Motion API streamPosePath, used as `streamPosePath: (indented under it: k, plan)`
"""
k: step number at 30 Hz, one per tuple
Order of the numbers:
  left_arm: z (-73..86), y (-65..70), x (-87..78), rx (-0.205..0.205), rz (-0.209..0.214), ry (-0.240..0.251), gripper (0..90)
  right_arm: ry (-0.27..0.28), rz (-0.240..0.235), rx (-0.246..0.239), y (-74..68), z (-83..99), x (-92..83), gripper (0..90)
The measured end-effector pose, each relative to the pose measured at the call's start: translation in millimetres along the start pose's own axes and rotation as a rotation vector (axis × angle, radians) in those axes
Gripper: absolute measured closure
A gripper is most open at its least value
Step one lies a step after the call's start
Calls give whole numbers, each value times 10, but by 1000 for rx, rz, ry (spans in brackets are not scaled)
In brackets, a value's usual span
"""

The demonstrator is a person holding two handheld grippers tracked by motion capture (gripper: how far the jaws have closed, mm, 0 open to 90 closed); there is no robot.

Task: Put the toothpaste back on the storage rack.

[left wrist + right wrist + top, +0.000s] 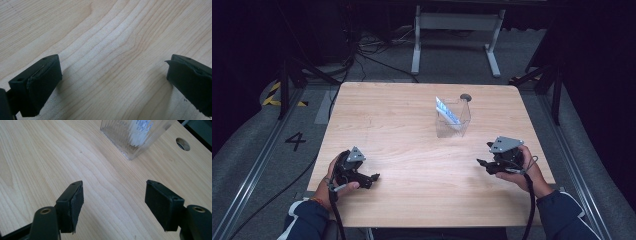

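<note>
A clear ribbed plastic container stands on the wooden table, right of centre toward the back, with a white and blue packet leaning inside it. In the right gripper view the container rises just beyond the jaws. My right gripper sits near the table's right front, open and empty, pointing left; its jaws stand wide over bare wood. My left gripper rests at the left front, held in a hand, open with nothing between its pads.
A round cable hole pierces the table behind the container, also seen as a hole in the right gripper view. Beyond the table are a white desk frame, floor cables and a yellow-black marked rail.
</note>
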State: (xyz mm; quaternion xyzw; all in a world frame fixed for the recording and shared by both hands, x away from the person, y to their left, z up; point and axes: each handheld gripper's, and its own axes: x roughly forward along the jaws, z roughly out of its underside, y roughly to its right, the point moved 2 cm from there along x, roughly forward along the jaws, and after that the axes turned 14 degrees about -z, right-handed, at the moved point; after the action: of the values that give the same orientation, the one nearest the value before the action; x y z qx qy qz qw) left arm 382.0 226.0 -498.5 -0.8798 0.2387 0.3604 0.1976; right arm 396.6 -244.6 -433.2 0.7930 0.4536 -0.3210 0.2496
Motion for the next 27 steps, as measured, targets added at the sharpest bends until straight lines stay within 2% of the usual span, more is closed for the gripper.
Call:
streamPosePath:
  k: [13,27]
  plan:
    - [1,2,0,-2,0,0,2,3,9,34,-17,281,-68,317]
    - [1,1,-1,0,-1,0,2,23,-8,134,7,720,-165,306]
